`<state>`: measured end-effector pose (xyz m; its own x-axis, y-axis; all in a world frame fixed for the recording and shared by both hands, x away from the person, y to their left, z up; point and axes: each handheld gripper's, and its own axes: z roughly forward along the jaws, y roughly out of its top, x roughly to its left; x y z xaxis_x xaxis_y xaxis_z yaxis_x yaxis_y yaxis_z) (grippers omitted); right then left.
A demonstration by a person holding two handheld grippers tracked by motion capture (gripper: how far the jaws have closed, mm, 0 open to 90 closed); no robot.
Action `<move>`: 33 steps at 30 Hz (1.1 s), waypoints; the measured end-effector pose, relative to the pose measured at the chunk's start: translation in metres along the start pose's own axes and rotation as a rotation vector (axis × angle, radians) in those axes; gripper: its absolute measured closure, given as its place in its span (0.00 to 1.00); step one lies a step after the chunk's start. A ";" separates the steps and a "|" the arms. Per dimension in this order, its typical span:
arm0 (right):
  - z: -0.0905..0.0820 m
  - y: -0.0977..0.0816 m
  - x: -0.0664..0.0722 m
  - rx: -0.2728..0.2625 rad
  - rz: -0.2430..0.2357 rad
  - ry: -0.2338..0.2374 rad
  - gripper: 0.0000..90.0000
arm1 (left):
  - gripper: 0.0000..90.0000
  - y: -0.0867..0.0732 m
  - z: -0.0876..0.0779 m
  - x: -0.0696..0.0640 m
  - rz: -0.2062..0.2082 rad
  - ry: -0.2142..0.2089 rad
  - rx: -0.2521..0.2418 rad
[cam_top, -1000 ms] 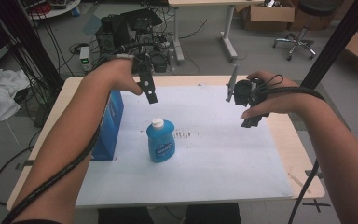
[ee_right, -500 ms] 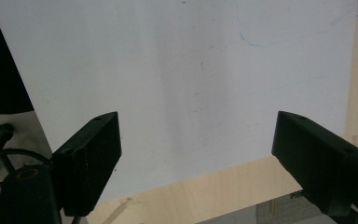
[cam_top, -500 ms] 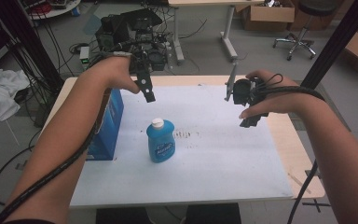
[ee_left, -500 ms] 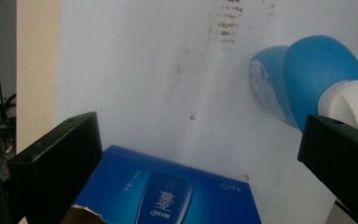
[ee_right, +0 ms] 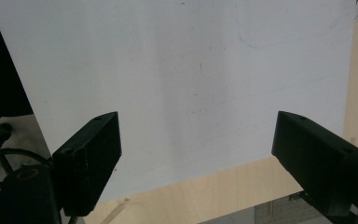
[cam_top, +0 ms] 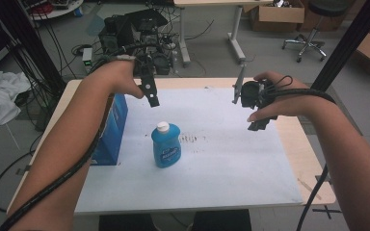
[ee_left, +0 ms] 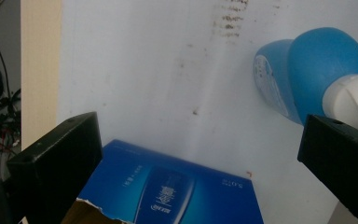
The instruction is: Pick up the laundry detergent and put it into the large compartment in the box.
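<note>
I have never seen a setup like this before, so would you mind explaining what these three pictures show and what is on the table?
No robot arm here: a person holds a two-jaw tool in each hand. The high view looks down from above the person's side, with both forearms coming in from the bottom. There the left gripper hangs above the table behind a blue bottle with a white cap, which stands upright on the white sheet. A blue box stands at the sheet's left edge. The right gripper is raised over the sheet's far right part.

The other two pictures come from cameras riding on the grippers, looking along their black jaws. Both pairs of jaws stand wide apart and hold nothing. The left gripper view looks down on the bottle and box; the right gripper view on bare sheet.
</note>
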<state>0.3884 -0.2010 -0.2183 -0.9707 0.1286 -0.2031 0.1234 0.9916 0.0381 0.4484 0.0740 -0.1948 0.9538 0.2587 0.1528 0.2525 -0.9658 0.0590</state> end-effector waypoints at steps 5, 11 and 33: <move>-0.001 0.000 0.002 -0.003 -0.013 -0.008 0.17 | 0.00 -0.001 -0.007 -0.009 -0.006 -0.034 0.016; -0.001 0.001 0.007 0.000 -0.024 -0.008 0.17 | 0.00 -0.004 -0.010 -0.017 -0.015 -0.040 0.049; 0.003 0.006 0.017 -0.007 -0.056 -0.012 0.17 | 0.00 -0.007 -0.019 -0.051 -0.026 -0.057 0.022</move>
<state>0.3731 -0.1924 -0.2248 -0.9736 0.0728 -0.2163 0.0672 0.9972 0.0327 0.3951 0.0675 -0.1845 0.9545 0.2825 0.0955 0.2799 -0.9592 0.0402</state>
